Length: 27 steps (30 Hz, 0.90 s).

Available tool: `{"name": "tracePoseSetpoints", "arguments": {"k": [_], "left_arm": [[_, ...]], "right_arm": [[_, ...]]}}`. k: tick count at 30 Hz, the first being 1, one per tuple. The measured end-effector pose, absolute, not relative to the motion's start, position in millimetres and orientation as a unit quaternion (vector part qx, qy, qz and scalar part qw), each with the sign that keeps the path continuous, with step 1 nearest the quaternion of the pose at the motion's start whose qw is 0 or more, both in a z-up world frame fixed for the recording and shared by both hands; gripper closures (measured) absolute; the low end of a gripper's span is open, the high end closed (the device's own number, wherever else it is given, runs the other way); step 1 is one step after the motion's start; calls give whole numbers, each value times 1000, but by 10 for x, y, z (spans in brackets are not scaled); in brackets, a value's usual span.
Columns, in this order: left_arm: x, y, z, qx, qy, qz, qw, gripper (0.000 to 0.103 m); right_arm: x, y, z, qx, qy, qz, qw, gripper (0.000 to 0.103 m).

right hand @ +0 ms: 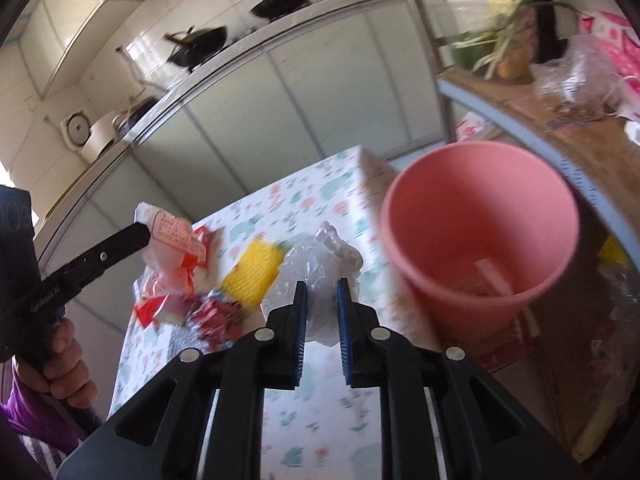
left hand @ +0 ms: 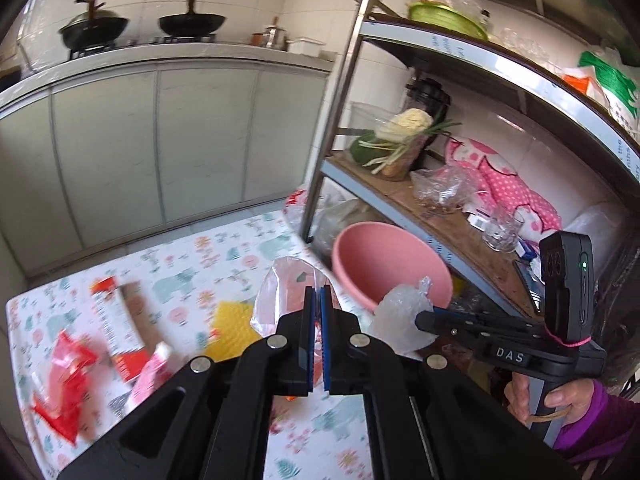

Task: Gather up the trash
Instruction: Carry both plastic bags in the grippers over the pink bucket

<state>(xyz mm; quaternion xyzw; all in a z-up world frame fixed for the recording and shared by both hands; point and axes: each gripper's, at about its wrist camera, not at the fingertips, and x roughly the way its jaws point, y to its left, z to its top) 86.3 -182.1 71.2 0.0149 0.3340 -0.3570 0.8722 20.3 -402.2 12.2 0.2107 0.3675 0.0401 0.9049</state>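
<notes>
My left gripper (left hand: 318,294) is shut on a clear plastic bag with pink print (left hand: 286,292), held above the patterned table (left hand: 240,248); it also shows in the right wrist view (right hand: 170,236). My right gripper (right hand: 322,290) is shut on a crumpled clear plastic bag (right hand: 316,264), near the rim of the pink bucket (right hand: 480,236). That bag (left hand: 400,316) and the bucket (left hand: 384,264) also show in the left wrist view. Red and white wrappers (left hand: 116,320) and a yellow foam net (left hand: 232,324) lie on the table.
A metal shelf rack (left hand: 340,100) stands right of the table, holding vegetables (left hand: 400,136), bags and a glass (left hand: 500,228). A kitchen counter with two woks (left hand: 192,24) runs behind. The bucket holds some scraps (right hand: 492,276). More wrappers (right hand: 212,312) lie beside the yellow net (right hand: 252,276).
</notes>
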Motion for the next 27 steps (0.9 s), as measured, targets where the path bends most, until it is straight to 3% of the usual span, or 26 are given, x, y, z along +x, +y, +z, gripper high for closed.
{"name": "tracePoseSetpoints", "arguments": {"k": [14, 27], "left_arm": [[1144, -3145, 397, 48, 345, -433, 831, 101], [1464, -3623, -8, 49, 385, -429, 815, 101]], "right_arm": [[428, -4849, -165, 222, 359, -101, 901, 88], [565, -4988, -319, 213, 374, -121, 894, 88]]}}
